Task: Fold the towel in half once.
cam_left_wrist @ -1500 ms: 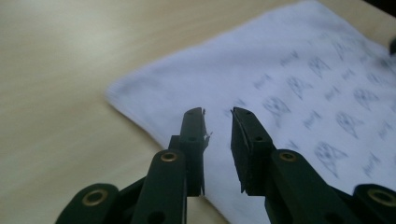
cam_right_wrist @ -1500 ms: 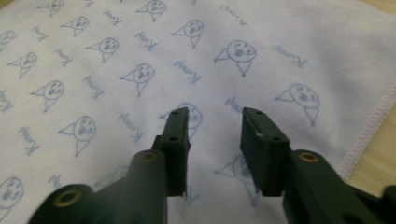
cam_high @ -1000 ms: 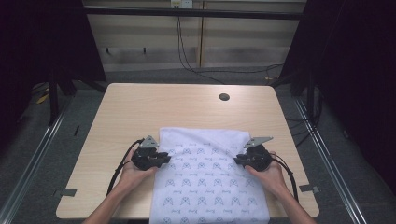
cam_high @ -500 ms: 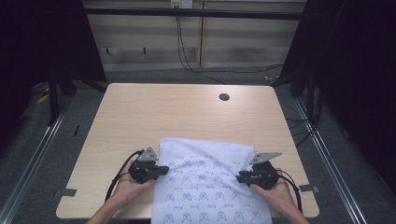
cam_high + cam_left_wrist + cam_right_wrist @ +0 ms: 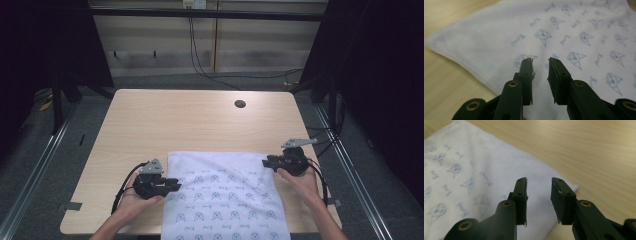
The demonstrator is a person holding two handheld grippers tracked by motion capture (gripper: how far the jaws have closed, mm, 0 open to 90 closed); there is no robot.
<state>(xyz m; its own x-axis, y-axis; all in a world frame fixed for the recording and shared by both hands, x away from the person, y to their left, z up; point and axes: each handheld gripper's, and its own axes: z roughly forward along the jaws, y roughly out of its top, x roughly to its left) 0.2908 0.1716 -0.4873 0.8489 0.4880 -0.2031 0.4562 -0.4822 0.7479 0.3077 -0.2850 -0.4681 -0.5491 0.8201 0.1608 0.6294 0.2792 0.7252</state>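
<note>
Two tongs flank a white printed cloth [image 5: 227,197] on the worktop [image 5: 175,120] in the high view: left tongs [image 5: 172,186] at its left edge, right tongs [image 5: 267,161] at its far right corner. In the left gripper view, jaws that have just been opening stand spread over the cloth [image 5: 564,37], pinching nothing. In the right gripper view, the tongs [image 5: 539,181] are spread too, empty above the corner [image 5: 571,187]. The cloth seems just released; next probably comes a new pinch at the edges for folding.
</note>
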